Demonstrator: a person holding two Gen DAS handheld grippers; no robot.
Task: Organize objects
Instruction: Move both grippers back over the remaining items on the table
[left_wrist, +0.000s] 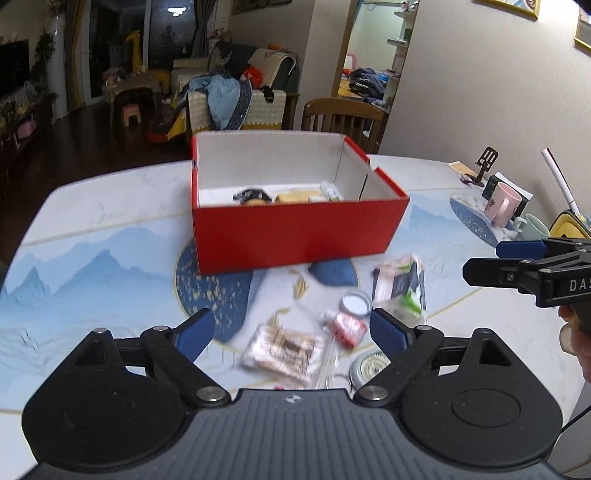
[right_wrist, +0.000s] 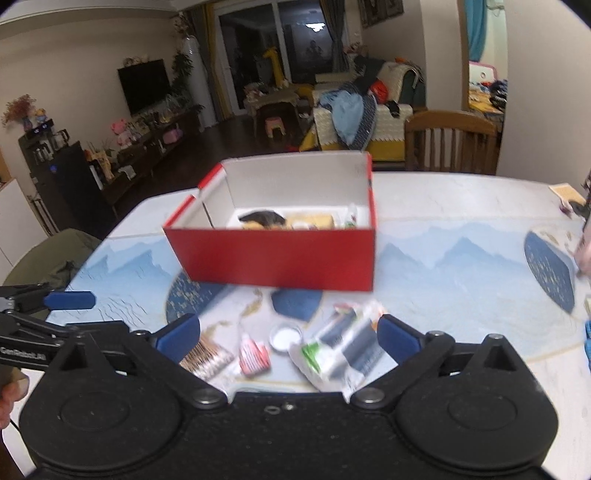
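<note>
1. Left wrist view: the left gripper (left_wrist: 291, 332) hovers over the table (left_wrist: 92, 236), jaws spread wide and holding nothing. Below and between its fingers lie loose things, all blurred: a flat packet (left_wrist: 284, 350) of brownish sticks, a small red bottle (left_wrist: 347, 326) lying on its side, a round white lid (left_wrist: 356, 303) just beyond it, a round tin (left_wrist: 369, 367) at the near right, and a clear pouch (left_wrist: 400, 288) further right.

2. Same view, the container: a red box (left_wrist: 295, 236) stands open beyond the clutter, in mid-table. Inside it, against the near wall, I can make out a dark item (left_wrist: 251, 195), something tan beside it and a small white tube on the right; what they are is too blurred to tell.

3. Same view, right edge: the right gripper (left_wrist: 484, 260) reaches in sideways, empty; its fingers appear somewhat apart here. Mugs (left_wrist: 502, 203) stand far right by the wall.

4. Right wrist view: the right gripper (right_wrist: 288, 336) is likewise released and empty, with the pouch (right_wrist: 340, 347), lid (right_wrist: 285, 336), bottle (right_wrist: 254, 356) and packet (right_wrist: 208, 363) beneath it. The box (right_wrist: 280, 254) sits beyond, partly filled.

5. Judgement: the sorting seems partway through, between picks. The next move likely calls for lowering one gripper onto a loose item, closing on it, and carrying it over the box's near wall. The thin packet and pouch may be hard to pinch flat off the table.
</note>
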